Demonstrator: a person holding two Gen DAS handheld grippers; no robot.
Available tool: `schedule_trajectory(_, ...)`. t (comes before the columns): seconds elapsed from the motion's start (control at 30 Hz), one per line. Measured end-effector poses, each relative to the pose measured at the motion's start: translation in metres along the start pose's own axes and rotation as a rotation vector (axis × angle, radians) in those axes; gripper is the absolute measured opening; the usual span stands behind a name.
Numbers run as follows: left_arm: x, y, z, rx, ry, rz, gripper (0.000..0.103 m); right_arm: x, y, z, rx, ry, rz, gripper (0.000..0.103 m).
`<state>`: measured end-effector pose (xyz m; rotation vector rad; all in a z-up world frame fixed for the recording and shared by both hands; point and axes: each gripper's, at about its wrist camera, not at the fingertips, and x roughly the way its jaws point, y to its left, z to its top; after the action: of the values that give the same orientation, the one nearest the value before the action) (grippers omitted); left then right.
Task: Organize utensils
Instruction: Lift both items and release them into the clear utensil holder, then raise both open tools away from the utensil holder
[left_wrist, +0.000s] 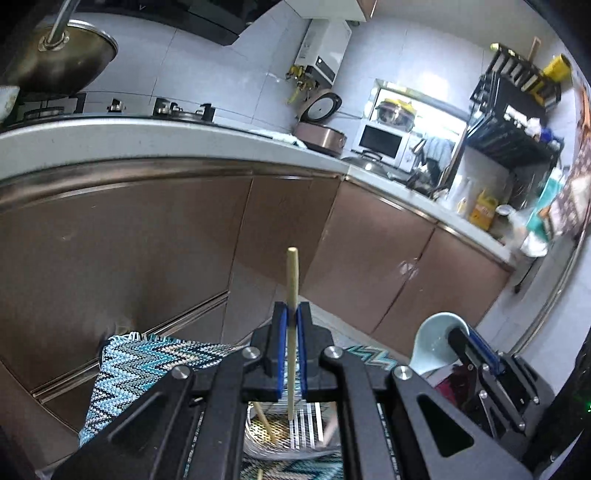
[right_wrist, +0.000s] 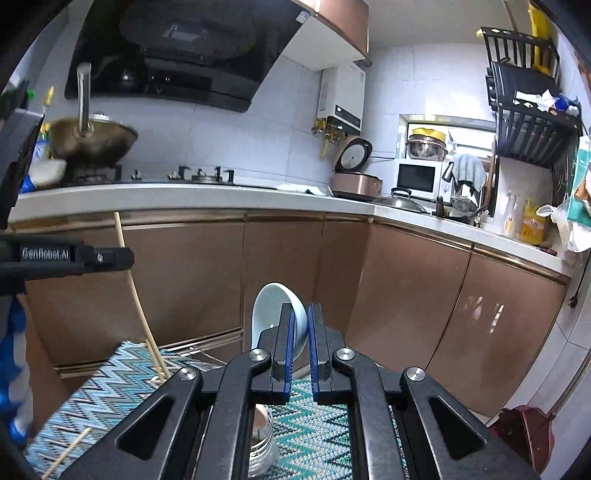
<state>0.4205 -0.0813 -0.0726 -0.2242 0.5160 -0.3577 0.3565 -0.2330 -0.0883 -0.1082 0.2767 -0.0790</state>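
My left gripper is shut on a wooden chopstick that stands upright between its blue pads, its lower end over a metal utensil holder holding another chopstick. The right wrist view shows that gripper and its chopstick at the left. My right gripper is shut on a pale blue ceramic spoon, bowl up. The spoon and right gripper also show at the lower right of the left wrist view. A loose chopstick lies on the zigzag cloth.
The blue zigzag cloth covers the surface below the grippers. A metal cup stands under my right gripper. Brown cabinet doors and a white countertop with a stove, wok and rice cooker lie ahead.
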Motion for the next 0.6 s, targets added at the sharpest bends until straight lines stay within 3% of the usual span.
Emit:
schedule_trajectory(0.2,0.028,0.012,-0.032,0.004,0.042,0.029,0.007,0.026,0.009,-0.034,0.011,0.035,-0.005,0.009)
schedule_trajectory(0.3,0.023,0.014,-0.037,-0.002,0.045,0.017,0.007,0.028,0.013,-0.045,0.020,0.049,0.021,0.017)
schedule_trajectory(0.4,0.006,0.013,-0.034,0.006,0.027,0.005,0.015,0.021,0.010,-0.044,0.044,0.042,0.041,0.039)
schedule_trajectory(0.47,-0.009,0.010,-0.028,0.011,0.007,0.002,0.027,0.011,0.009,-0.037,0.048,0.028,0.045,0.041)
schedule_trajectory(0.6,-0.047,0.006,-0.019,0.016,-0.046,0.007,0.034,-0.019,0.007,-0.021,0.063,-0.019,0.049,0.047)
